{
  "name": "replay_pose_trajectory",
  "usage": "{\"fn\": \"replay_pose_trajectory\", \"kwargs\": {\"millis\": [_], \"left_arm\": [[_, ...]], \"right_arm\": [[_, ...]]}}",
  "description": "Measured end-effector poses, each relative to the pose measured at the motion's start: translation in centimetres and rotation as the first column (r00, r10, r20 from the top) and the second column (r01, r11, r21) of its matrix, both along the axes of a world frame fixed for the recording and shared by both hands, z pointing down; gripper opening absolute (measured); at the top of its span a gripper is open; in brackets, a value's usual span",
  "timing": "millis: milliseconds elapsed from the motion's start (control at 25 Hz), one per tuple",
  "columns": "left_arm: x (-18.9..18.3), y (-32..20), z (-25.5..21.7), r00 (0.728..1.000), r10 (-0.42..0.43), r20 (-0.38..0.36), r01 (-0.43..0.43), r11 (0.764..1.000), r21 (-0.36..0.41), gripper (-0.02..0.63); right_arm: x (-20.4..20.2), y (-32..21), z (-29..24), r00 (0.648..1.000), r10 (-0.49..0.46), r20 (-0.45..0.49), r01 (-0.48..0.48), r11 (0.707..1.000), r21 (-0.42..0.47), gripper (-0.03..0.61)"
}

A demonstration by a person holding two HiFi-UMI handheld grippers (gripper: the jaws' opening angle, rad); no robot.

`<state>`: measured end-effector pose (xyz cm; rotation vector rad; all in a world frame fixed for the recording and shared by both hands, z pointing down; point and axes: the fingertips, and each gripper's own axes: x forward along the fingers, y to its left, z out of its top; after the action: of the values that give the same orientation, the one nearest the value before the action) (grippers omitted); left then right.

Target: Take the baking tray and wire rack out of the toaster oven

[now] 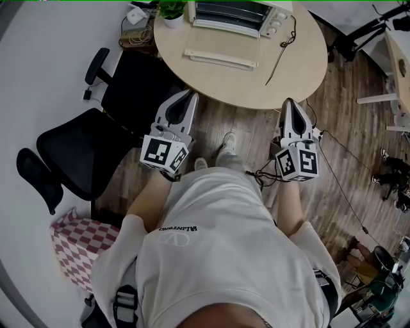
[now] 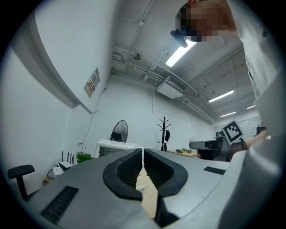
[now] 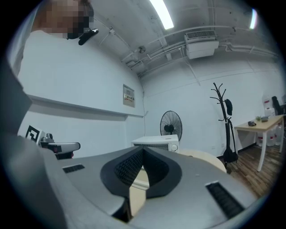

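At the near rim of the round pale wooden table, I hold my left gripper and right gripper level at waist height. Each has its jaws pressed together with nothing between them.

The white toaster oven sits at the table's far edge, its front turned to me. The baking tray and wire rack do not show from here; I judge they lie inside it. A pale flat panel with a white near edge lies just before the oven, and I cannot tell whether it is the dropped door.

The step in hand looks to be the approach. I should carry both grippers over the near rim and part the jaws before reaching in. Each piece should then come out flat and straight so it does not catch at the oven's mouth.

The table's middle offers open room for setting down. A thin dark cable trails across its right side, and a potted green plant stands just left of the oven. A black office chair crowds my left.
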<state>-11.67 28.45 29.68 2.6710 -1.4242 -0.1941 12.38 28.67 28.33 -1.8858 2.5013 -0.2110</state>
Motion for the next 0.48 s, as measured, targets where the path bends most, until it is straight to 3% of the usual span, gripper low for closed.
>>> {"fn": "replay_pose_trajectory", "kwargs": {"millis": [480], "left_arm": [[5.0,-8.2,0.7,0.999,-0.045,0.027,0.046,0.999,-0.026,0.017]], "right_arm": [[3.0,-9.8,0.9,0.994,-0.098,0.042,0.099,0.995,-0.010,0.002]]}}
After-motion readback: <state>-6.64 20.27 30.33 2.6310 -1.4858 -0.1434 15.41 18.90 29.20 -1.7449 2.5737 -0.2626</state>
